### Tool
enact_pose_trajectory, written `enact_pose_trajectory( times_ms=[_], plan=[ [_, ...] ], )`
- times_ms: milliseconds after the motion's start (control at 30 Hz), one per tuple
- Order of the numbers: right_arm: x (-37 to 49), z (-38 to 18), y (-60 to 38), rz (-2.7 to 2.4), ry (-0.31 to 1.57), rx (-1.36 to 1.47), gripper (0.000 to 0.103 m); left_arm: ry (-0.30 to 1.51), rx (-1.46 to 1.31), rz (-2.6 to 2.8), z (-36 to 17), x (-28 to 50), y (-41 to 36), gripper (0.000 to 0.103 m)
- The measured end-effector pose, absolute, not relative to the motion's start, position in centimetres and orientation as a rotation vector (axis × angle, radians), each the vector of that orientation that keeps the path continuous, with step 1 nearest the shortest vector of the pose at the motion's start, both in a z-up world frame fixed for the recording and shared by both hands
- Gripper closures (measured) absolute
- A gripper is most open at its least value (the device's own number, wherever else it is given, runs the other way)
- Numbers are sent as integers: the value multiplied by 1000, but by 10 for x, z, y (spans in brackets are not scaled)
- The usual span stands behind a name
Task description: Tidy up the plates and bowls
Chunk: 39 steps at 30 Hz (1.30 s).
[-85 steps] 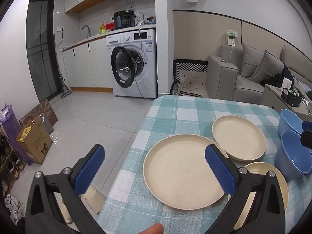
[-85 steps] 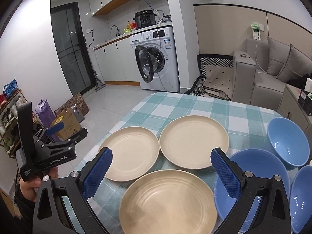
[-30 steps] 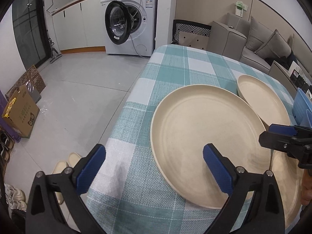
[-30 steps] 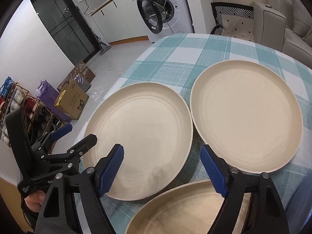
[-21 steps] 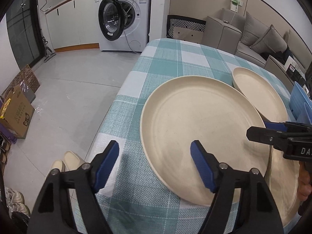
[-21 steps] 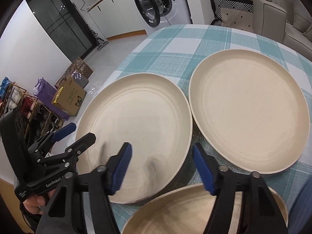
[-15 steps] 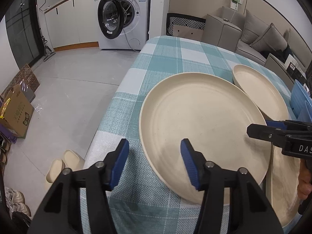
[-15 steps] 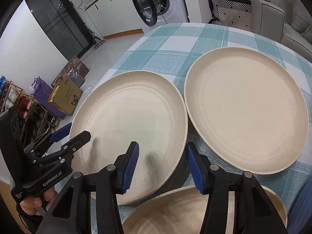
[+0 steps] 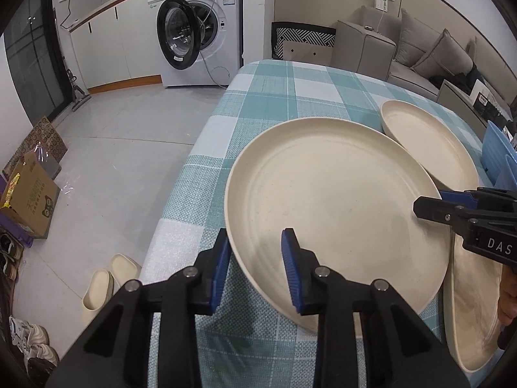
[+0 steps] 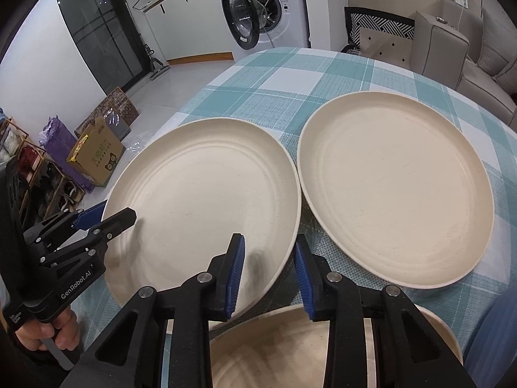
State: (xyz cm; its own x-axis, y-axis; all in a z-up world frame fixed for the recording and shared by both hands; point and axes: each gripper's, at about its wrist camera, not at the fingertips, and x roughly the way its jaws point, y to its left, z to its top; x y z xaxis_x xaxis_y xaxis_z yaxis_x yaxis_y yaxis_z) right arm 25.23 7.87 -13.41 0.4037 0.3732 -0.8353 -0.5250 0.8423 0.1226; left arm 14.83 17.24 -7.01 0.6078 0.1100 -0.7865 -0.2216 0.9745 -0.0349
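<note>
- The near-left plate (image 9: 336, 200) (image 10: 200, 200) is cream, round, with a raised rim and faint concentric rings; it lies on the desk (image 9: 284, 90) (image 10: 284, 84), which wears a teal-and-white checked cloth, close to the desk's left edge.
- The left claw (image 9: 255, 258) (image 10: 106, 218) straddles this plate's near-left rim, one blue pad outside the rim and one over the plate's inside; its jaws are closing, and a gap still shows between pads and rim.
- The right claw (image 10: 268, 268) (image 9: 429, 205) straddles the same plate's near-right rim, one pad over the inside, the other outside it above the cloth; its jaws are closing too, and whether the pads already press the rim cannot be told.
- A second ago both claws stood wide apart; now their pads sit narrow around the rim, and the plate lies where it lay.
- A second cream plate (image 10: 394, 190) (image 9: 426, 142) lies just beside the first, farther back and to the right, their rims almost touching.
- A third cream plate (image 10: 274, 352) (image 9: 471, 307) lies nearest, below the right claw.
- Blue bowls (image 9: 497, 158) show at the right edge of the left wrist view.
- A hand (image 10: 48, 329) holds the left claw's grip.
- Beyond the desk stand a washing machine (image 9: 200, 26) with its door open, a grey sofa (image 9: 420, 51), and a cardboard box (image 9: 29, 194) on the floor.
</note>
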Motion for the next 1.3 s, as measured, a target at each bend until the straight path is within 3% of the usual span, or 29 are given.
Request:
enact_pose_trajectory(
  times_ms=[267,1300],
  plan=[
    [244,-128,82,565,965,-207,80,874,-122,209,-62,145,174,73],
    [209,-73,36,526,826,-172,80,750,-51,130,-12,120,132,72]
  ],
)
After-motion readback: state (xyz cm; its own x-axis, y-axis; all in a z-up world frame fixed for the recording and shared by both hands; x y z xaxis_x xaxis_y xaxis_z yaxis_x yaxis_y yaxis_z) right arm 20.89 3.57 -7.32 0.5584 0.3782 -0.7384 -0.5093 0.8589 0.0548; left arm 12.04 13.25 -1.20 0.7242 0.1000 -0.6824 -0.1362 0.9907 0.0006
